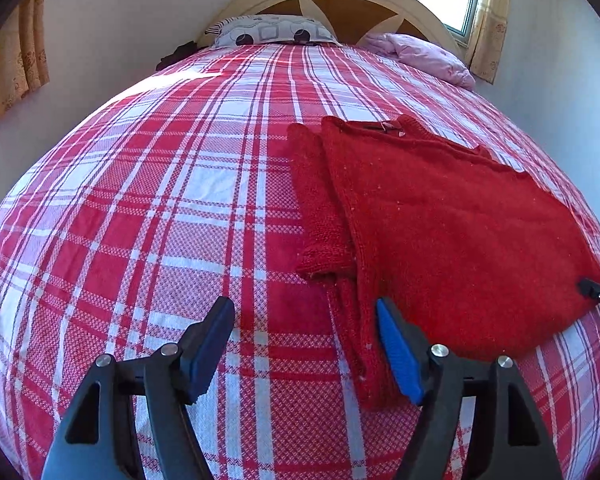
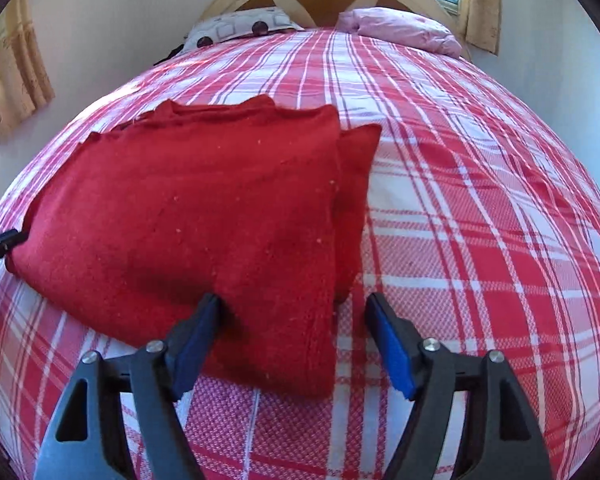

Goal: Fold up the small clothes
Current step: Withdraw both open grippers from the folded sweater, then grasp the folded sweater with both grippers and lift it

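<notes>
both grippers, left gripper [image 1: 305, 350] and right gripper [image 2: 293, 338], are gaping wide, holding nothing. you're sitting partway through: the red sweater [image 1: 440, 224] is lying lower right on the bed [image 1: 140, 200], sleeves tucked, bottom fold remaining.

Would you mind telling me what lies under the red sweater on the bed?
The red sweater lies on the plaid bedspread, which shows all around it. One sleeve is folded beneath its body, partly peeking out. Anything else under it is covered.
</notes>
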`<state>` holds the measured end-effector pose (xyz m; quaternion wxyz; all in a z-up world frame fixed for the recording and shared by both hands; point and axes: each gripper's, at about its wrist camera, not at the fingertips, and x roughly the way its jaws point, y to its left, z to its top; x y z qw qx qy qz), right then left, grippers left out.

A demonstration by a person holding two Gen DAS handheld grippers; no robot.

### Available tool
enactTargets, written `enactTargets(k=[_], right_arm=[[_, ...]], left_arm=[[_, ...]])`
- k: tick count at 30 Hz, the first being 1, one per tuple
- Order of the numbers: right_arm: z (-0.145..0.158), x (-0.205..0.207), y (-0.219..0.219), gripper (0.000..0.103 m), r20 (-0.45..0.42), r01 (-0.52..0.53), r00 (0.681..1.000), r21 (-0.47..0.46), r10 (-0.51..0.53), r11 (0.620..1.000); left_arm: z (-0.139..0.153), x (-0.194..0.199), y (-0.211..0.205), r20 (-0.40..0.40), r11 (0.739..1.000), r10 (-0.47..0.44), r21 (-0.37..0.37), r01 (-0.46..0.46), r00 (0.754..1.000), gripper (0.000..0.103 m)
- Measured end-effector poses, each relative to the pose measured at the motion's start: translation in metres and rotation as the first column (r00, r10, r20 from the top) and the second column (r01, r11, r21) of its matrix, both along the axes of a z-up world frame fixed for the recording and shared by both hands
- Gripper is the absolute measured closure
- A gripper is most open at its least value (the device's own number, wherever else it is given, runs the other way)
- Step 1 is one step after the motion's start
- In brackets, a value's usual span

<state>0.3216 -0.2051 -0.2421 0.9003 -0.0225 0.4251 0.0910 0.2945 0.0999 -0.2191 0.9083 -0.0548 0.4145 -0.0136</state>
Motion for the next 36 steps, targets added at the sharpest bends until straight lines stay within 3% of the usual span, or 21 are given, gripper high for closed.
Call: enactTargets(k=[6,11,14,17,20,22,26,28,33,36], right_arm=[[0.025,-0.032,0.012,0.027,0.120,0.047,0.992,-0.098,-0.035,0.994],[0.051,-0.053,0.028,0.025,0.236,0.080,0.971,-0.191,-0.034,0.978],[0.058,-0.061,0.056,0.025,0.259,0.021,0.965,-0.231,0.041,0.973],[0.053,-0.065,0.101,0.025,0.251,-0.105,0.952,-0.266,0.175,0.958],[0.041,-0.075,0.160,0.026,0.252,-0.232,0.909,-0.359,0.333,0.904],[0.030,-0.086,0.200,0.026,0.260,-0.301,0.858,-0.444,0.443,0.844],[0.002,-0.107,0.263,0.027,0.250,-0.372,0.757,-0.596,0.604,0.712],[-0.009,-0.110,0.282,0.027,0.240,-0.380,0.728,-0.639,0.642,0.669],[-0.027,-0.102,0.315,0.027,0.221,-0.367,0.703,-0.702,0.676,0.611],[-0.033,-0.087,0.323,0.030,0.209,-0.375,0.716,-0.690,0.667,0.619]], left_arm=[[0.013,-0.010,0.005,0.036,1.000,-0.014,0.018,0.013,0.999,0.030],[0.028,-0.016,0.031,0.105,0.999,0.036,-0.007,-0.035,0.994,0.030],[0.023,-0.010,0.055,0.094,0.995,0.102,-0.025,-0.100,0.990,0.030],[0.011,-0.004,0.078,0.050,0.985,0.161,-0.066,-0.157,0.986,0.030],[-0.003,-0.002,0.096,0.003,0.974,0.195,-0.122,-0.193,0.981,0.030],[-0.004,-0.006,0.103,0.016,0.967,0.193,-0.171,-0.188,0.981,0.030],[-0.002,-0.007,0.101,0.019,0.969,0.183,-0.173,-0.177,0.983,0.030],[-0.001,-0.008,0.102,0.019,0.969,0.178,-0.176,-0.172,0.984,0.030],[-0.002,-0.005,0.110,0.021,0.961,0.162,-0.232,-0.153,0.987,0.030],[-0.001,-0.002,0.114,0.019,0.954,0.151,-0.265,-0.140,0.988,0.030]])
